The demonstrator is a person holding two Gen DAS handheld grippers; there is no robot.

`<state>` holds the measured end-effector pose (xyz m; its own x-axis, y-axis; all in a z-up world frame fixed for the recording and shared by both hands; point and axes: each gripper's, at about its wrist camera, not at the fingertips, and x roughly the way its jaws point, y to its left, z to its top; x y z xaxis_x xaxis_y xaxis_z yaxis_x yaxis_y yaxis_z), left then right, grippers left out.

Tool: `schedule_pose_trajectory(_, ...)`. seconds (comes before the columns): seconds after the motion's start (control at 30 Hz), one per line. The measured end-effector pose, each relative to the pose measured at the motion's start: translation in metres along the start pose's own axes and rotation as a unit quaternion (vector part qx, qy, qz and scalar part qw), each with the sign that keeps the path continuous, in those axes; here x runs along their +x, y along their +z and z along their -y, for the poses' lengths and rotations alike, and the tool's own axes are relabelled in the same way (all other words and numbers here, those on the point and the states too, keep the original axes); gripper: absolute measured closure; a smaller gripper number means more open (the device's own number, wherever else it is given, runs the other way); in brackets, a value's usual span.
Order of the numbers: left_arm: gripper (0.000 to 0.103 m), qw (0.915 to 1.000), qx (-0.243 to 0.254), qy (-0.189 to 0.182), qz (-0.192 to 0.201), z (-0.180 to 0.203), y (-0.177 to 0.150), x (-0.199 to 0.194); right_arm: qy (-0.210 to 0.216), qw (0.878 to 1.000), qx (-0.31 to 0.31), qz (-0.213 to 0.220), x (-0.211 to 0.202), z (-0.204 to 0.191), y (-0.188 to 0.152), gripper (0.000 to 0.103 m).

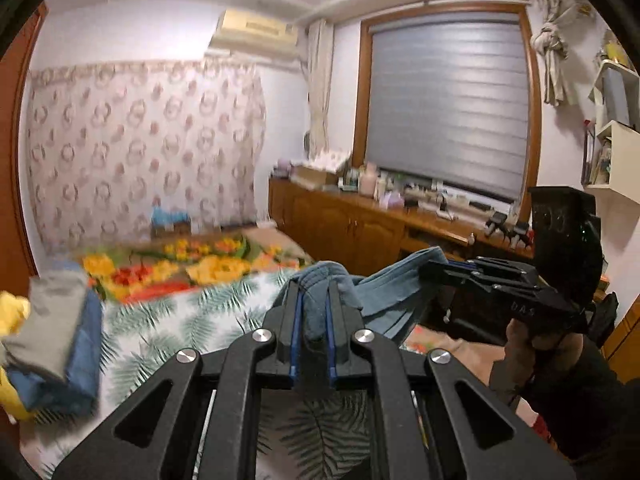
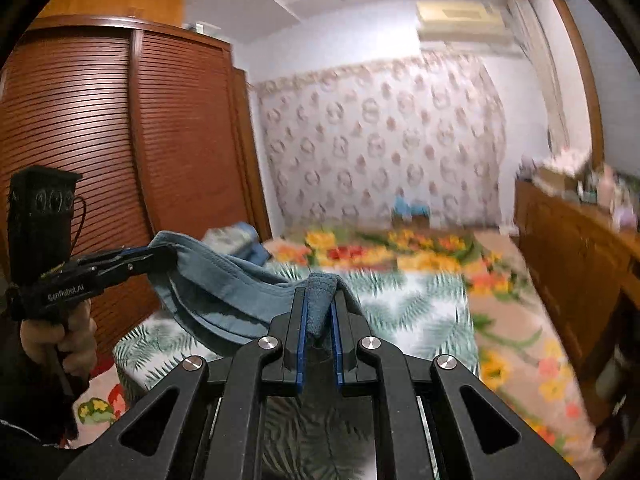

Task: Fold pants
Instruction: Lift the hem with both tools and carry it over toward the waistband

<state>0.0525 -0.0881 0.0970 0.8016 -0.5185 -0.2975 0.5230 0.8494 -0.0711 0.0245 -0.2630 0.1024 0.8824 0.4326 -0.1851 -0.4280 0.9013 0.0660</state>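
Observation:
The blue-grey pants hang in the air between both grippers, above the bed. My left gripper is shut on one bunched edge of the pants. In the left wrist view my right gripper holds the other edge at the right. In the right wrist view my right gripper is shut on the pants, and my left gripper grips the far edge at the left. The fabric sags between them.
The bed has a white leaf-print sheet and a floral blanket further back. A stack of folded clothes lies at the bed's left. A wooden cabinet stands on the right, a brown wardrobe on the left.

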Motion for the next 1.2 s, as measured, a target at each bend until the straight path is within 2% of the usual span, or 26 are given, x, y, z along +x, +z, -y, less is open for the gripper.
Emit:
schedule_pose_trajectory(0.17,0.092,0.9996,-0.009,0.015,0.021,-0.024,0.018,-0.005,0.015,0.999,-0.033,0.016,0.011,-0.016,0.028,0.093)
schedule_pose_trajectory(0.3,0.092,0.9987,-0.022,0.037,0.028,-0.055,0.027,0.008,0.02,0.999,-0.047,0.018,0.041,-0.016,0.038,0.093)
schedule_pose_trajectory(0.5,0.092,0.9953,-0.003,0.091,0.031,-0.107,0.049,0.053,-0.003,0.997,-0.083,0.008,0.122,-0.002,0.066,0.093)
schedule_pose_trajectory(0.57,0.092,0.9936,0.01,0.105,0.042,-0.127,0.06,0.073,-0.013,0.997,-0.081,0.014,0.145,0.004,0.079,0.093)
schedule_pose_trajectory(0.67,0.092,0.9918,0.011,0.122,0.037,-0.141,0.065,0.084,-0.02,0.996,-0.085,0.028,0.169,-0.002,0.086,0.093)
schedule_pose_trajectory(0.8,0.092,0.9923,0.011,0.121,0.023,-0.141,0.044,0.081,-0.012,0.995,-0.096,0.005,0.176,-0.014,0.043,0.093)
schedule_pose_trajectory(1.0,0.092,0.9917,0.003,0.111,-0.064,-0.125,-0.026,0.081,0.003,0.993,-0.075,-0.086,0.187,-0.022,-0.019,0.093)
schedule_pose_trajectory(1.13,0.092,0.9906,-0.008,0.092,-0.101,-0.112,-0.058,0.076,0.013,0.99,-0.056,-0.131,0.183,-0.03,-0.046,0.093)
schedule_pose_trajectory(1.2,0.092,0.9898,-0.005,0.089,-0.111,-0.104,-0.064,0.076,0.011,0.988,-0.054,-0.146,0.183,-0.035,-0.052,0.093)
